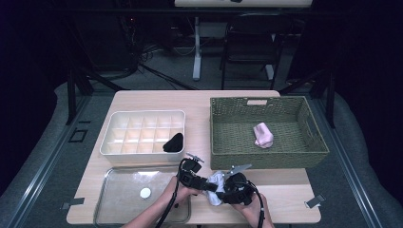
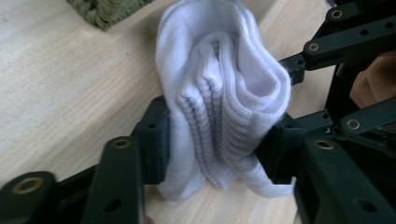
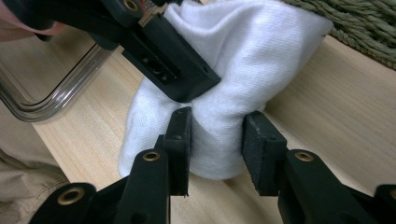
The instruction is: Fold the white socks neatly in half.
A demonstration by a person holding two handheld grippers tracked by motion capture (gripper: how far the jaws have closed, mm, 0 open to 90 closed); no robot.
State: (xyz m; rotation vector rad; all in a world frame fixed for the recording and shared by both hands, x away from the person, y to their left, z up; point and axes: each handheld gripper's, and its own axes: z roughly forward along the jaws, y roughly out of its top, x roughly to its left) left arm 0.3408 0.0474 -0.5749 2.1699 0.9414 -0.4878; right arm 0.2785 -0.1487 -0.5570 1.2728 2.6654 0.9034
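A white sock (image 1: 216, 179) is bunched up on the wooden table near its front edge, between my two grippers. My left gripper (image 1: 207, 184) comes at it from the left and my right gripper (image 1: 222, 189) from the right. In the left gripper view the folded, ribbed sock (image 2: 224, 93) stands upright, and the left gripper (image 2: 217, 144) is shut on it with both pads pressed into its sides. In the right gripper view the right gripper (image 3: 219, 144) pinches the lower part of the sock (image 3: 261, 56), while a jaw of the left gripper (image 3: 163, 56) lies across it higher up.
Just behind the sock stands a green woven basket (image 1: 266, 156) with a pink sock (image 1: 263, 135) inside. At the left, a white divided box (image 1: 142, 114) holds a black sock (image 1: 173, 143). A clear tray (image 1: 114, 190) at the front left holds a small white disc (image 1: 145, 193).
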